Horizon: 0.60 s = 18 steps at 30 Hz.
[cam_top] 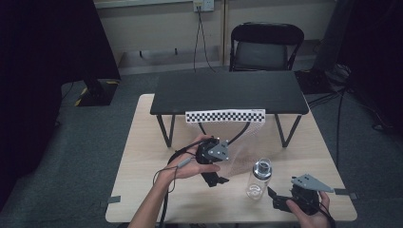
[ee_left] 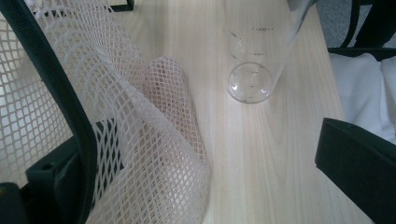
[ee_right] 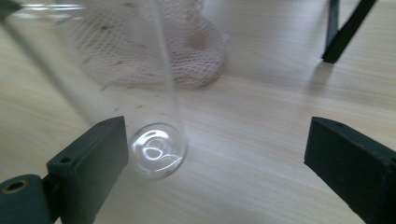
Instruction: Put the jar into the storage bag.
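Right hand-held gripper [cam_top: 279,198], jaws apart, sits just beside the bottle [cam_top: 259,179]; a nudge could topple it. Left hand-held gripper [cam_top: 215,176] clamps the net [ee_left: 154,140].

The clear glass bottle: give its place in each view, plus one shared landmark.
High view: clear glass bottle stands lower right of centre.
Left gripper view: top centre.
Right gripper view: left of centre, beside the jaw.
Shared landmark: white mesh net.
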Each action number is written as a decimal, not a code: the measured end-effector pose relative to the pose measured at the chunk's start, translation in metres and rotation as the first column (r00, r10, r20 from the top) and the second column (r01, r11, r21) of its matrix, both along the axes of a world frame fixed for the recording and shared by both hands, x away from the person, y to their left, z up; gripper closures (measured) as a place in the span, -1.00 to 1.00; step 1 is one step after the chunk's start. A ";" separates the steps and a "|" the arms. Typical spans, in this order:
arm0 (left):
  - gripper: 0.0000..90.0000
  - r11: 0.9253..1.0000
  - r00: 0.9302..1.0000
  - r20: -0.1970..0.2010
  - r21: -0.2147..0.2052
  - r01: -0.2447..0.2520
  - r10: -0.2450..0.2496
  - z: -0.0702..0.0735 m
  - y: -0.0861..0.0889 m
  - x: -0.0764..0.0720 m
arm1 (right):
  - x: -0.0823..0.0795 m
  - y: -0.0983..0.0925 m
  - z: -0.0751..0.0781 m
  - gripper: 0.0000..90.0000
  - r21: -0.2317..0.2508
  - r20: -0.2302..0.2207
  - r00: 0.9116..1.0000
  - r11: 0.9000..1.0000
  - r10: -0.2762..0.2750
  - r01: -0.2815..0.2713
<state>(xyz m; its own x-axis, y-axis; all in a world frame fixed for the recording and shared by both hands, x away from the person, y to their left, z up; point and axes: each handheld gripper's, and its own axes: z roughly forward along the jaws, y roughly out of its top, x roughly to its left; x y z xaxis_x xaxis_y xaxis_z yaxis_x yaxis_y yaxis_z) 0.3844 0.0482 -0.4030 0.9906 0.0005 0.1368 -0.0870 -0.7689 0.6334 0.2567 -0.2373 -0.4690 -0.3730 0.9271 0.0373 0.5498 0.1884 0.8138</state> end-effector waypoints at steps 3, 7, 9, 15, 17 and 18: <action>-1.00 1.000 1.000 0.002 0.005 0.001 -0.001 -0.001 0.000 0.001 | -0.003 0.002 0.001 -0.87 0.004 0.008 1.000 1.000 0.020 -0.020; -1.00 1.000 1.000 0.001 0.001 0.000 0.000 -0.001 0.000 0.000 | -0.001 0.012 0.004 -0.85 0.010 -0.005 0.998 0.998 0.062 -0.062; -1.00 1.000 1.000 0.001 0.001 0.000 0.000 -0.001 0.000 0.000 | 0.001 0.015 0.006 -0.85 0.015 -0.023 0.995 0.995 0.096 -0.095; -1.00 1.000 1.000 0.001 0.004 -0.004 0.004 -0.002 0.000 0.001 | 0.003 0.022 0.011 -0.82 0.028 -0.014 0.991 0.991 0.131 -0.131; -1.00 1.000 1.000 0.006 0.007 -0.003 0.003 -0.003 0.000 0.001 | 0.005 0.028 0.013 -0.77 0.025 -0.007 0.989 0.989 0.147 -0.147; -1.00 1.000 1.000 0.006 0.007 -0.003 0.003 -0.003 0.000 0.001 | 0.005 0.028 0.013 -0.77 0.025 -0.007 0.989 0.989 0.147 -0.147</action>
